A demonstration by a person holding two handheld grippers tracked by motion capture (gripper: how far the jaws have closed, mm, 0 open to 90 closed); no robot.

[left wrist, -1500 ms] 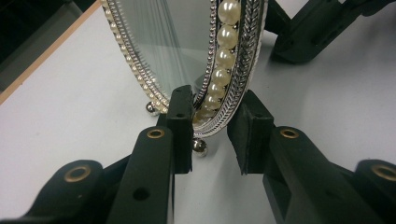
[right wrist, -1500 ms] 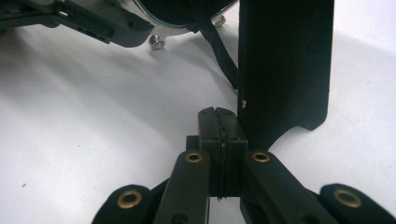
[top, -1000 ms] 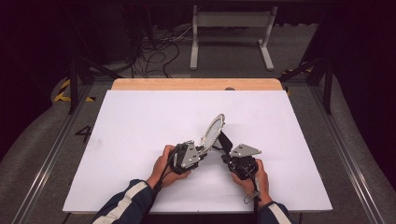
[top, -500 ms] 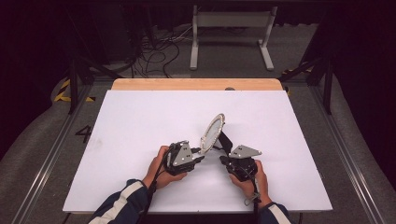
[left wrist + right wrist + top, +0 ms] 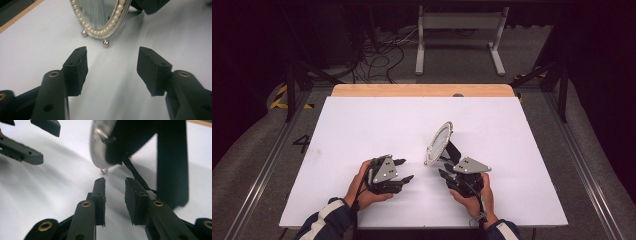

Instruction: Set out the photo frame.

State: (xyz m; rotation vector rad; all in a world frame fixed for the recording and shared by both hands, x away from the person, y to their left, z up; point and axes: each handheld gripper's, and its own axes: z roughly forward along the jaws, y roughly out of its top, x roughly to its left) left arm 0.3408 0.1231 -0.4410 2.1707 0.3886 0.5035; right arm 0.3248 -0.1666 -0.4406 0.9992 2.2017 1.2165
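An oval mirror (image 5: 439, 141) with a silver, pearl-studded rim (image 5: 113, 23) stands tilted on the white table (image 5: 362, 125), propped by its black back stand (image 5: 172, 162). My left gripper (image 5: 406, 170) is to the mirror's left, apart from it. Its jaws have just been opening and stand wide in the left gripper view (image 5: 111, 53), with only bare table between them. My right gripper (image 5: 444, 170) sits just behind the mirror's foot. Its jaws (image 5: 115, 182) have also just been opening and show a narrow gap with nothing in it, short of the mirror's back (image 5: 98, 147).
A bare wooden strip (image 5: 422, 90) runs along the table's far edge. Beyond it lie cables (image 5: 382, 50) and a grey metal frame (image 5: 457, 30) on the floor. Metal rails (image 5: 259, 175) flank the table.
Both grippers were at the mirror and have let go. The left one drew away to the left and opened wide; the right one opened a little and backed off slightly. The mirror stands alone.
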